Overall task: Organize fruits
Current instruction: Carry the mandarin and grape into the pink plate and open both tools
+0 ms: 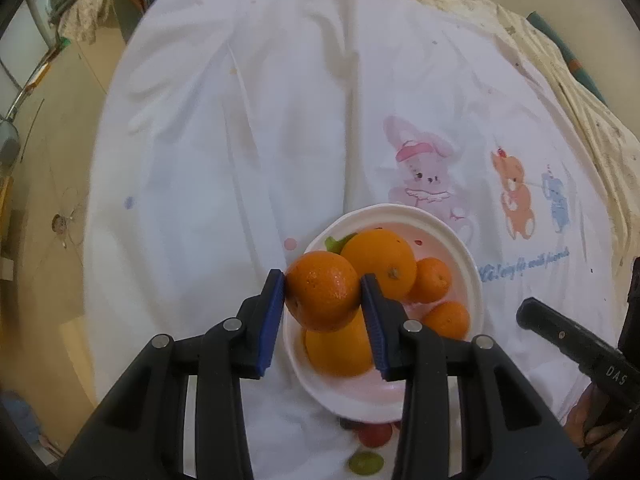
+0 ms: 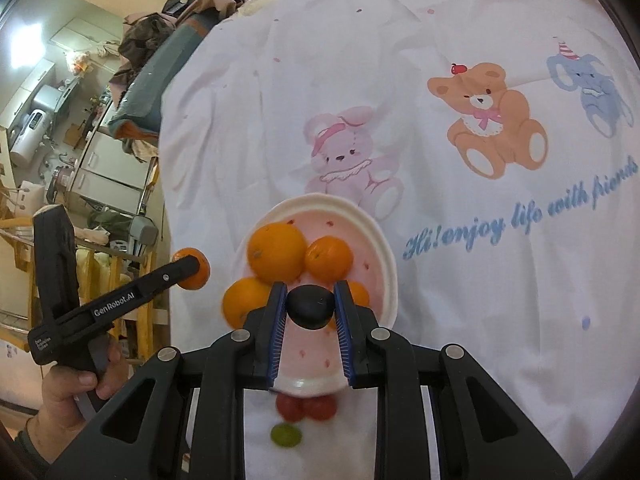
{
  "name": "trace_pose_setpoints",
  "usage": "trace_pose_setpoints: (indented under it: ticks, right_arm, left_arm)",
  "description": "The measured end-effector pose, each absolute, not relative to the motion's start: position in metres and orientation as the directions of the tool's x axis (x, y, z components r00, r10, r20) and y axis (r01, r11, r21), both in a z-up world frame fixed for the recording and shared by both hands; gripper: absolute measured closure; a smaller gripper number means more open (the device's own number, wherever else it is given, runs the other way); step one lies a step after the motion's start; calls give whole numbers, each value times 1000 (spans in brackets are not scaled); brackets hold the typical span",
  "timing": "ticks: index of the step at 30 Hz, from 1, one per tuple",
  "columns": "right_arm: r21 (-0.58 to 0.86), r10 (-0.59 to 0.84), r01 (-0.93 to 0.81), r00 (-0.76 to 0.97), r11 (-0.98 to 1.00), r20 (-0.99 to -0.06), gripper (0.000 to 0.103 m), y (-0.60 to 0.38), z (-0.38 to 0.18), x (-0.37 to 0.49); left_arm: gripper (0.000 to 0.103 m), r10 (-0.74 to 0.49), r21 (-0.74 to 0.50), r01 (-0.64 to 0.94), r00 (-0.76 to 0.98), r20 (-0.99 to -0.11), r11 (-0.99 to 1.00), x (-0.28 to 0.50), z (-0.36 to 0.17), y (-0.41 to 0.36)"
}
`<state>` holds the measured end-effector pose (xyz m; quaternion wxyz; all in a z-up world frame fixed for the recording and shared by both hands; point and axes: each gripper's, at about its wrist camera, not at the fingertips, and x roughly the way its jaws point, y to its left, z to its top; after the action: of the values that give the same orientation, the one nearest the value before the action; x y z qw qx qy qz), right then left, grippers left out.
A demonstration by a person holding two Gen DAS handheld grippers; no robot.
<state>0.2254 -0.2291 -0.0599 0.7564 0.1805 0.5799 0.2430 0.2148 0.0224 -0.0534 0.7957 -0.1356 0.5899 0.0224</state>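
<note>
A white plate (image 1: pixel 472 264) with a pink inside lies on a white cartoon-print sheet and holds several oranges (image 1: pixel 380 260). My left gripper (image 1: pixel 323 294) is shut on an orange (image 1: pixel 320 294), held above the plate's left side. My right gripper (image 2: pixel 310 304) is shut on a dark plum (image 2: pixel 311 306), held over the near part of the plate (image 2: pixel 384 248). In the right wrist view the left gripper's orange (image 2: pixel 198 276) shows at the left behind its black body. Oranges (image 2: pixel 276 252) fill the plate's left half.
Two red fruits (image 2: pixel 306 406) and a green grape (image 2: pixel 285 435) lie on the sheet (image 2: pixel 440 60) just in front of the plate. They also show in the left wrist view (image 1: pixel 374 434). The bed edge and cluttered furniture (image 2: pixel 80 140) are to the left.
</note>
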Motion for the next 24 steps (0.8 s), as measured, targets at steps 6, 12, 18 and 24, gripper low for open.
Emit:
trace_pose_setpoints:
  ticks: [6,12,18,24]
  right_arm:
    - [570,584,-129,201,812,-786,78,-231,-84,241]
    - [579,590,-115,189,807,-785,78,-229,-101,243]
    - [575,584,-100,176,812,-793,78,-231,-107,243]
    - [560,570,-108,185,822,-801,78,-228,-106,243]
  left_arm:
    - [68,-138,-209,-227,292,-946,951,219,-77,28]
    - [68,-166,-249,-263,300,-939,932,220,-82,33]
    - [67,-174,-253,-268,286,-942,930,223,-86,30]
    - [67,-169,-247,-266,285,-944,932,224,-86,29]
